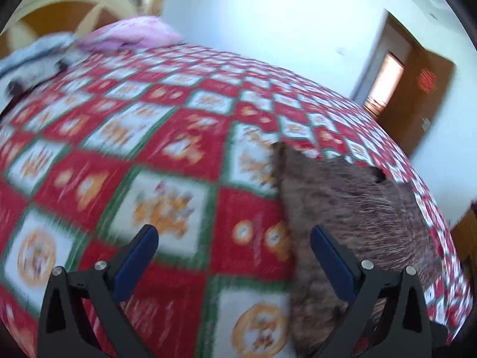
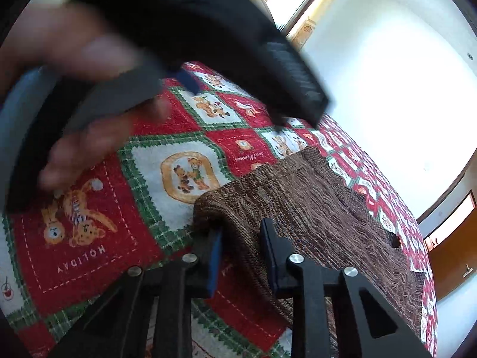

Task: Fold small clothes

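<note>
1. In the right wrist view, the right tongs (image 2: 241, 253) at the bottom centre of the frame have their jaws narrowed around the raised near corner of the brown knit garment (image 2: 313, 208). Whether the pads actually press the fabric I cannot tell. If the bite is shallow, the loose knit could slide out as soon as the corner is lifted.
2. The garment lies on the bed's holiday-patterned quilt (image 2: 89, 238), running from lower centre toward the right edge of that frame. Its near edge is already rumpled into a hump, so dragging rather than lifting it would probably bunch the cloth and give a crooked fold.
3. The quilt itself could be pinched along with the corner, since the lower finger sits right at the fabric's edge.
4. In the left wrist view, the left tongs (image 1: 234, 256) at the bottom of the frame stand wide open and empty, with the garment under the right-hand finger only. If they close from here they would likely miss the edge.
5. In the upper left of the right wrist view, the person's hand (image 2: 83, 68) and the other tool loom blurred, close enough to collide.
</note>
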The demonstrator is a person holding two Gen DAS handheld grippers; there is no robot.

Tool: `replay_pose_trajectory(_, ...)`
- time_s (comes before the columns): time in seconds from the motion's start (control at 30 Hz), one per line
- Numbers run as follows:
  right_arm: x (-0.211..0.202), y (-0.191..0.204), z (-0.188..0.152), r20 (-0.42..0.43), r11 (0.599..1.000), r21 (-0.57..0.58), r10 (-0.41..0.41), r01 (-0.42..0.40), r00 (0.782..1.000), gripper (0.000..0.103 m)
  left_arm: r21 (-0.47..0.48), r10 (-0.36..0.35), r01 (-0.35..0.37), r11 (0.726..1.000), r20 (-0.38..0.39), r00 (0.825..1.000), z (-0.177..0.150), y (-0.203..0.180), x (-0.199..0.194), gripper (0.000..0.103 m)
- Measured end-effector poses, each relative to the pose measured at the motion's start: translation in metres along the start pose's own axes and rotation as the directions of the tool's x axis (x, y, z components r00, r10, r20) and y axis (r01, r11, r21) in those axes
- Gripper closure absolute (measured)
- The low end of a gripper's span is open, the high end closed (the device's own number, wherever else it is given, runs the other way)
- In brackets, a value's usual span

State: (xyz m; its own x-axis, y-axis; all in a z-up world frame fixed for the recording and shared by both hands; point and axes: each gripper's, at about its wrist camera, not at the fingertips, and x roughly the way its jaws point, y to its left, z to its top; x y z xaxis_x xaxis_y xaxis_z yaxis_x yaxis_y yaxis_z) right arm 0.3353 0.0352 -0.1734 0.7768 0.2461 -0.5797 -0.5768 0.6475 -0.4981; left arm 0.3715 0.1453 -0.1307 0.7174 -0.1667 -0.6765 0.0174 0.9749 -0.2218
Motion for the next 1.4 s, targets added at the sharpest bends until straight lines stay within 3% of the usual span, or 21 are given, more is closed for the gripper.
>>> replay_pose_trajectory(0.13,-0.001,0.003,-0.002,0.018,1.000,0.000,-0.018,0.018,1.000,0.080,0.063,-0.050,0.052,0.997,-0.040,0.998,0.022,-0.017,0.029,0.000)
replay_pose_trajectory(0.27,0.000,-0.003,-0.002,0.025,0.999,0.041,0.019,-0.020,1.000,0.081,0.004,-0.117,0.118,0.993,-0.081,0.990,0.034,-0.019,0.061,0.000)
replay_pose_trajectory(0.37,0.003,-0.008,-0.002,0.029,0.997,0.065,0.043,-0.045,0.999,0.081,-0.081,-0.214,0.206,0.975,-0.105,0.971,0.045,-0.014,0.082,0.000)
replay_pose_trajectory(0.53,0.004,-0.007,-0.003,0.038,0.996,0.072,0.042,-0.045,0.998,0.081,-0.088,-0.263,0.254,0.963,-0.121,0.957,0.053,-0.022,0.102,0.006)
replay_pose_trajectory(0.73,0.001,-0.003,-0.005,0.044,0.996,0.073,0.039,-0.042,0.998,0.081,-0.103,-0.306,0.295,0.950,-0.114,0.945,0.057,-0.021,0.115,0.023)
replay_pose_trajectory(0.8,0.000,-0.002,-0.005,0.045,0.997,0.067,0.030,-0.033,0.999,0.081,-0.123,-0.326,0.312,0.942,-0.113,0.939,0.055,-0.017,0.117,0.042)
replay_pose_trajectory(0.83,-0.001,0.000,-0.004,0.045,0.998,0.063,0.025,-0.028,0.999,0.081,-0.133,-0.326,0.310,0.941,-0.114,0.939,0.055,-0.015,0.119,0.047)
replay_pose_trajectory(0.87,-0.001,0.000,-0.004,0.045,0.998,0.059,0.020,-0.023,0.999,0.082,-0.144,-0.333,0.316,0.938,-0.115,0.936,0.055,-0.013,0.120,0.060)
replay_pose_trajectory(0.9,-0.001,0.002,-0.004,0.045,0.998,0.057,0.018,-0.020,0.999,0.082,-0.161,-0.355,0.334,0.929,-0.124,0.927,0.054,-0.011,0.122,0.079)
replay_pose_trajectory(0.93,-0.006,0.006,-0.004,0.046,0.998,0.055,0.015,-0.017,0.999,0.082,-0.172,-0.365,0.341,0.924,-0.134,0.921,0.053,-0.010,0.125,0.087)
replay_pose_trajectory(1.03,-0.010,0.010,-0.003,0.048,0.998,0.056,0.033,-0.035,0.998,0.087,-0.190,-0.381,0.354,0.916,-0.128,0.916,0.051,-0.008,0.125,0.091)
replay_pose_trajectory(1.1,-0.014,-0.001,-0.002,0.048,0.990,0.110,0.085,-0.090,0.995,0.093,-0.174,-0.357,0.333,0.927,-0.137,0.924,0.051,-0.012,0.124,0.091)
replay_pose_trajectory(1.27,-0.028,-0.035,-0.004,0.086,0.947,0.257,0.175,-0.192,0.981,0.095,-0.126,-0.268,0.247,0.961,-0.188,0.945,0.057,-0.026,0.120,0.094)
replay_pose_trajectory(1.4,-0.045,-0.054,-0.008,0.122,0.911,0.338,0.207,-0.236,0.971,0.096,-0.158,-0.297,0.272,0.949,-0.166,0.941,0.060,-0.027,0.105,0.094)
